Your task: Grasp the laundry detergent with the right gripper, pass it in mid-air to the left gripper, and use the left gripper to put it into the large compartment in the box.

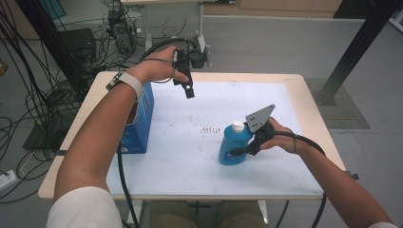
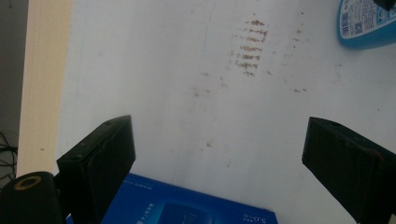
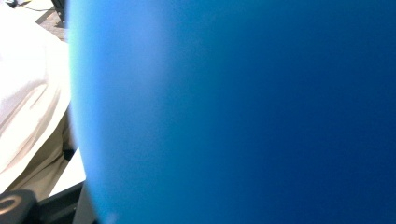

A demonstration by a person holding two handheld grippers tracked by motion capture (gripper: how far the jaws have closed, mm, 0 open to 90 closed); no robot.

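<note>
A blue bottle with a white cap stands upright on the white mat at the centre right. My right gripper comes in from the right and is shut on its lower body; a hand holds it there. In the right gripper view the bottle sits so close that it is a blue blur. My left gripper hangs above the back left of the mat, pointing down. Its jaws stand wide open with nothing between them. The bottle's base shows far off at the top right of the left gripper view.
A blue box stands on edge at the mat's left side, under my left forearm; its top lies below the left jaws. Brown smudges mark the white mat. Cables and equipment crowd the floor behind the table.
</note>
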